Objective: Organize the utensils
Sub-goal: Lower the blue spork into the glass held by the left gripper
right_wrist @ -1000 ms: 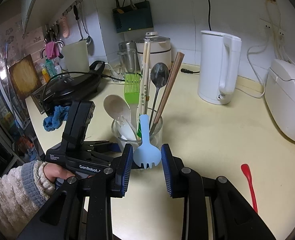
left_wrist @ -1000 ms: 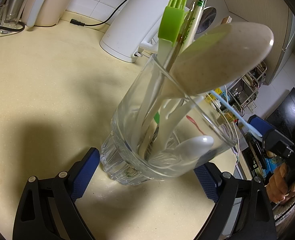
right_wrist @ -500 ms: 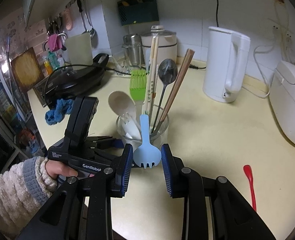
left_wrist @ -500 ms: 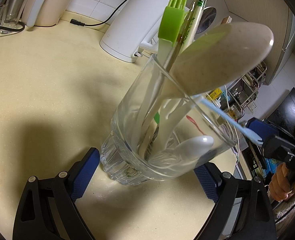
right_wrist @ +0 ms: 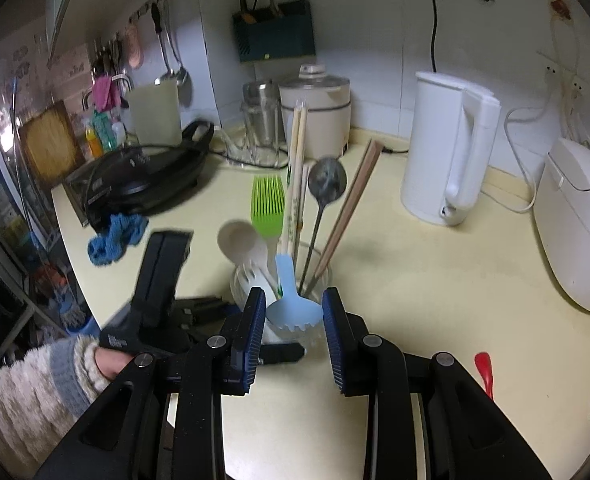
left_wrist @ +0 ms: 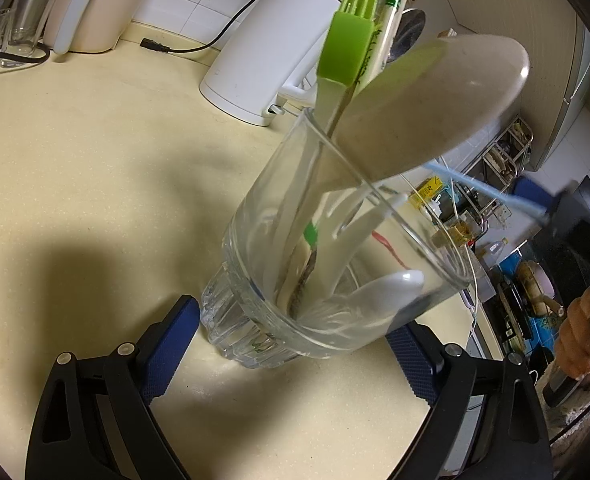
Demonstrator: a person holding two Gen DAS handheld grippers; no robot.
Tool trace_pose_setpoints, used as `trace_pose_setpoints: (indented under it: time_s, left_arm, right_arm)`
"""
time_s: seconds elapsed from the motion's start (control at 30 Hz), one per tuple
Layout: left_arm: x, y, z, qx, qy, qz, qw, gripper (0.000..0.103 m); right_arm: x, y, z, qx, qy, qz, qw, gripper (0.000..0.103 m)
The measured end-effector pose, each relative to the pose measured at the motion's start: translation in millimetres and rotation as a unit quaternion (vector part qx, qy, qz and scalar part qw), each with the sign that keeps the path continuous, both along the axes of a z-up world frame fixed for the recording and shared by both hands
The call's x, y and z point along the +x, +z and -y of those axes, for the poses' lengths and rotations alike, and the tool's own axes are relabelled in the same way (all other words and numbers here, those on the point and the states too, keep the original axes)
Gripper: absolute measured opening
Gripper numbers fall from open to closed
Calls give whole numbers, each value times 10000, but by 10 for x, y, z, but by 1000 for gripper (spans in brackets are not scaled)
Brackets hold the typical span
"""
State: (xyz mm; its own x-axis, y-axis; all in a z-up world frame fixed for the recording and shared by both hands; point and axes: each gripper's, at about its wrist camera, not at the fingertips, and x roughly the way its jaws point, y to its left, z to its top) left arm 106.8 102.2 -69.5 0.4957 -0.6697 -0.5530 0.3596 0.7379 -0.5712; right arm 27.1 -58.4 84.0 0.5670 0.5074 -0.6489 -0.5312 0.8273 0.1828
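Nearest us, the right gripper is clamped on the blue spork, head down between our pads, handle aimed at twelve o'clock over the glass. Just beyond, that glass stands on the counter, packed with a green brush, chopsticks and a metal spoon. At nine o'clock, our left gripper brackets the glass base, but we cannot tell if its pads press. Farther back, at two o'clock, the kettle.

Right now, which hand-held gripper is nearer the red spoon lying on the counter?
Right. The right hand-held gripper, gripping the light blue spork, sits beside the red spoon. The left hand-held gripper is at the glass, farther off.
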Motion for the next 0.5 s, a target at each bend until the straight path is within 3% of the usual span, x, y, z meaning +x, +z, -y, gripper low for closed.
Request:
trace_pose_setpoints:
  time_s: [0.5]
  left_arm:
    - [0, -1, -1, -3, -1, 1, 10000, 94]
  right_arm:
    - [192, 266, -55, 419, -95, 200, 9989, 30]
